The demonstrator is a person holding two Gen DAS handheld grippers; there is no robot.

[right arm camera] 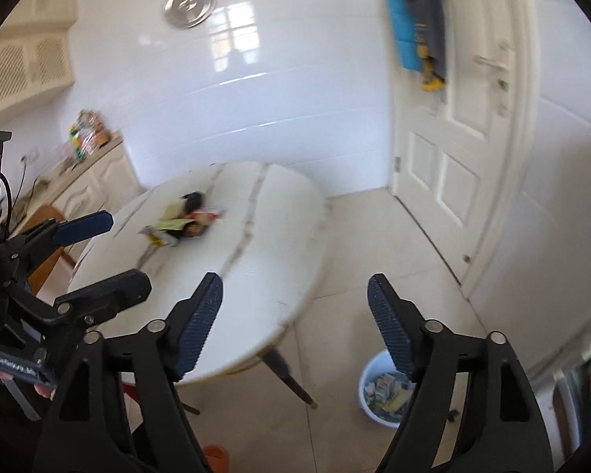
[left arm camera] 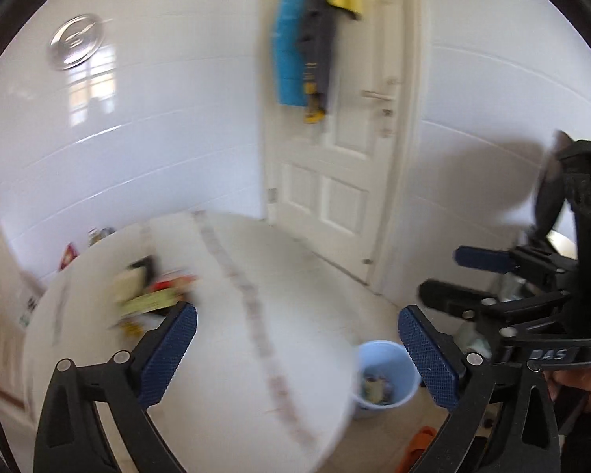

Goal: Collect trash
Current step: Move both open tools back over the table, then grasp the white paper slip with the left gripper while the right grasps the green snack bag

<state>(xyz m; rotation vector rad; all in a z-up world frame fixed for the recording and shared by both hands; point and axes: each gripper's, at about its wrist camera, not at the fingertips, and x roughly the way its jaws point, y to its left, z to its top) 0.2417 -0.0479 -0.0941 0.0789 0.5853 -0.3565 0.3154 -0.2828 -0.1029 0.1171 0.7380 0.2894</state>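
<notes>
A blurred pile of trash wrappers (left arm camera: 149, 293) lies on the white round table (left arm camera: 216, 354); it also shows in the right wrist view (right arm camera: 185, 218) near the table's (right arm camera: 256, 260) far side. A light blue bin (left arm camera: 386, 374) with trash in it stands on the floor right of the table, and it shows in the right wrist view (right arm camera: 386, 392) too. My left gripper (left arm camera: 295, 354) is open and empty above the table's near edge. My right gripper (right arm camera: 295, 327) is open and empty, above the table's right edge and the floor.
A white door (left arm camera: 342, 126) with hung clothes stands behind the table. A cream counter (right arm camera: 71, 181) with items runs along the left wall. An orange slipper (right arm camera: 216, 457) lies on the floor by the table legs. Each gripper shows in the other's view.
</notes>
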